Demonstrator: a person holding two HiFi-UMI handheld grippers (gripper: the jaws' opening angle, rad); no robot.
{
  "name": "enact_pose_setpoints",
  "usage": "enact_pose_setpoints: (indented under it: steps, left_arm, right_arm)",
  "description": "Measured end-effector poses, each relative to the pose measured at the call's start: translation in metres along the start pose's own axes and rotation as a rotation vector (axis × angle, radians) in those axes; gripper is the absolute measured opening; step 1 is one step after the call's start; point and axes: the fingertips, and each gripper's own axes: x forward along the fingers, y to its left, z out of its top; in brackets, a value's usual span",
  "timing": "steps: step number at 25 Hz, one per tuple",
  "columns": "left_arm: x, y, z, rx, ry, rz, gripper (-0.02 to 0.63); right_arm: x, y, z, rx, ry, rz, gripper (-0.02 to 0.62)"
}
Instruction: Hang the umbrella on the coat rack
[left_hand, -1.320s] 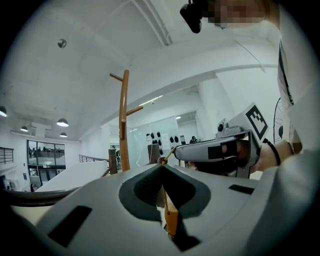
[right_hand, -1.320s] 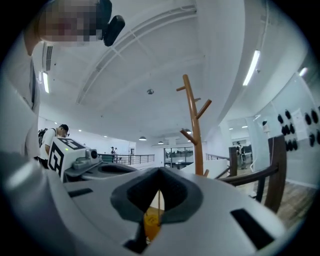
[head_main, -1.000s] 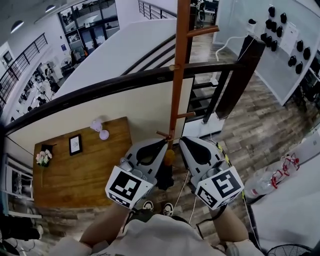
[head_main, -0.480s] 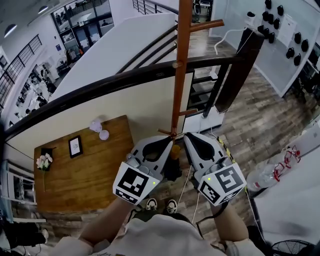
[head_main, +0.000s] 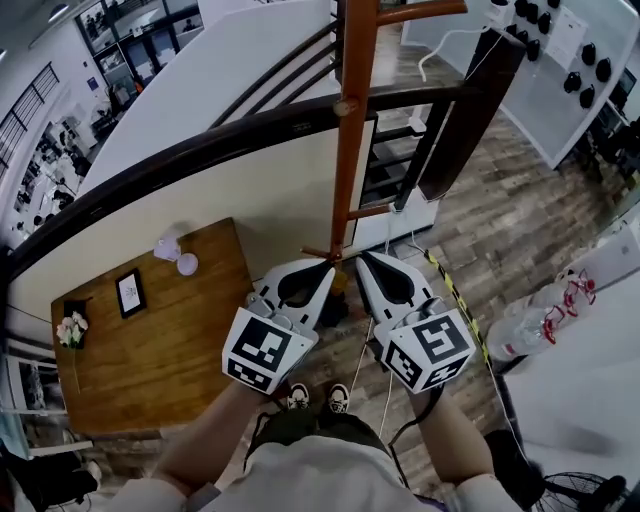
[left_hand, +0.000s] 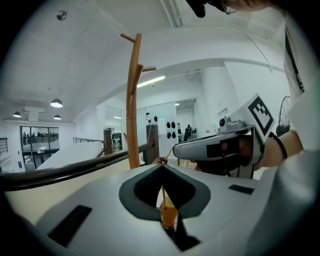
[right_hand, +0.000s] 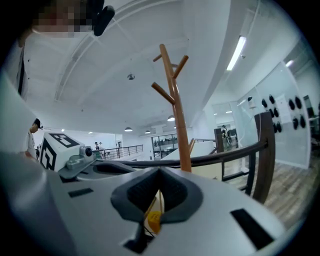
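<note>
The wooden coat rack (head_main: 345, 130) rises straight ahead, with a short low peg (head_main: 320, 253) just in front of my grippers. The left gripper (head_main: 330, 266) and right gripper (head_main: 361, 258) are side by side, tips nearly touching the pole. Both are shut on the thin yellow strap (left_hand: 162, 192) of the umbrella. The umbrella (head_main: 337, 303) hangs below and between them, mostly hidden. Its orange handle end (left_hand: 169, 216) shows under the left gripper (left_hand: 161, 164). That same end looks yellow (right_hand: 153, 220) under the right gripper (right_hand: 160, 170). The rack's upper pegs (right_hand: 172, 75) branch high above.
A dark handrail (head_main: 200, 150) crosses behind the pole, with a drop to a lower floor beyond it. A wooden table (head_main: 150, 330) with a picture frame is at the left. A white surface with a plastic bottle (head_main: 530, 330) is at the right. A dark post (head_main: 465, 110) stands right of the rack.
Both grippers have moved forward with the umbrella, and their tips are now at the rack's low peg. The umbrella hangs more hidden between them.
</note>
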Motion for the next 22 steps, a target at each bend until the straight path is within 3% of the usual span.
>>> enact_pose_setpoints:
  steps: [13,22]
  left_arm:
    - [0.062,0.040,-0.111,-0.132,0.120,-0.030,0.005]
    - [0.097,0.048,-0.174,-0.169,0.164,-0.041,0.006]
  right_arm:
    - [0.066,-0.048,-0.106,0.099,0.119,-0.022,0.008]
    - [0.091,-0.078,-0.169,0.142,0.139,-0.042,0.008]
